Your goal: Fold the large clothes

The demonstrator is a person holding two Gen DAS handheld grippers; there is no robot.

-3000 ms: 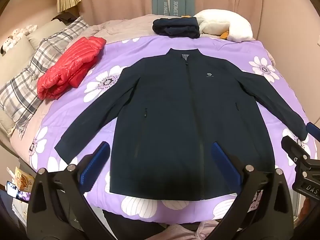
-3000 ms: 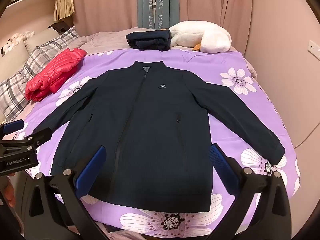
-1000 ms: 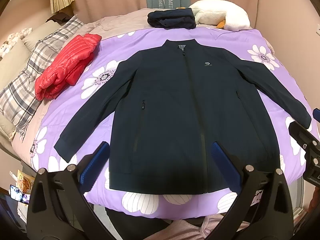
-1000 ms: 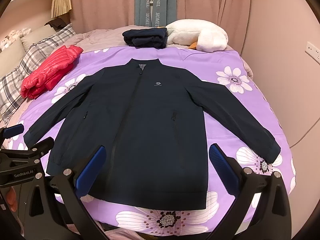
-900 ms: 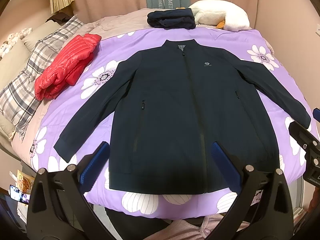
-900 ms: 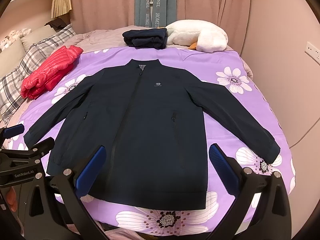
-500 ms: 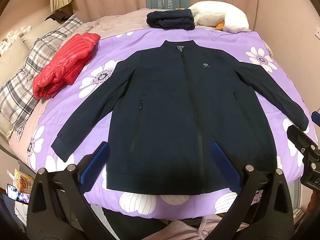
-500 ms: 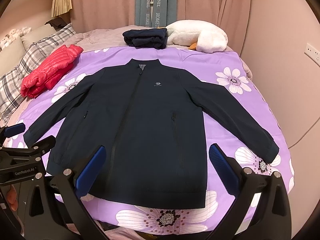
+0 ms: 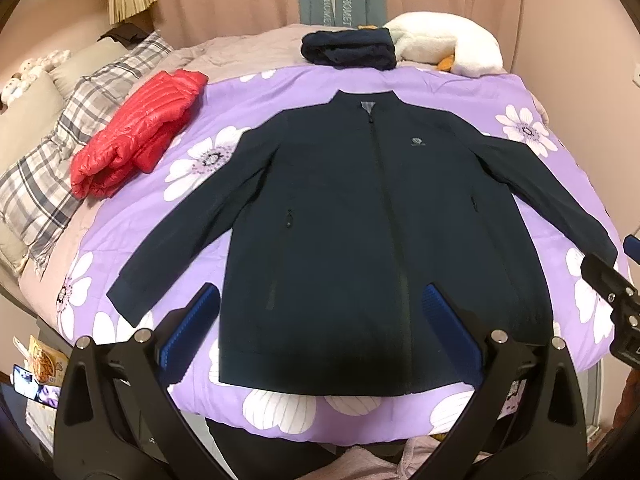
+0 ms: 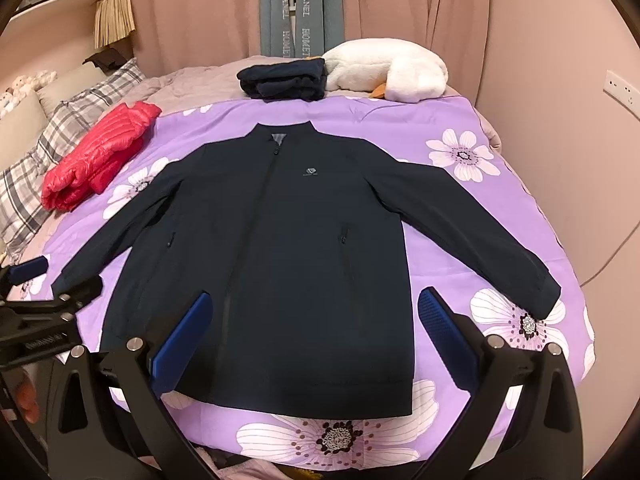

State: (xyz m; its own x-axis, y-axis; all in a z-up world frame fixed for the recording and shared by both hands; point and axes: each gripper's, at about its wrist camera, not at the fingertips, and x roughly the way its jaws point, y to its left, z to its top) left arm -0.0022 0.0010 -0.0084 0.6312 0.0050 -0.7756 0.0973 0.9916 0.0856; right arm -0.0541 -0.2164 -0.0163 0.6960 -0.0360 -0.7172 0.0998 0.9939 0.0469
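One navy jacket [image 9: 360, 240] spread flat — two wide-open tools: left tool [image 9: 320, 332], right tool [image 10: 316, 332].

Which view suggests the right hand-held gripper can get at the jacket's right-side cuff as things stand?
Probably yes, by the right wrist view: the right hand-held gripper is open, and the cuff lies flat on the purple quilt with nothing on it.

A bed fills the room, spread with a purple quilt [image 9: 500, 92] printed with big white flowers. Plaid pillows [image 9: 60, 152] lie along its left side, with small plush toys [image 9: 32, 68] on the ledge behind them. Pink curtains [image 10: 400, 4] hang across the far wall, parted by a grey-green strip with white lettering [image 10: 304, 0]. The right wall is plain pink and carries a white socket plate [image 10: 620, 86]. Warm, dim indoor light falls over everything.
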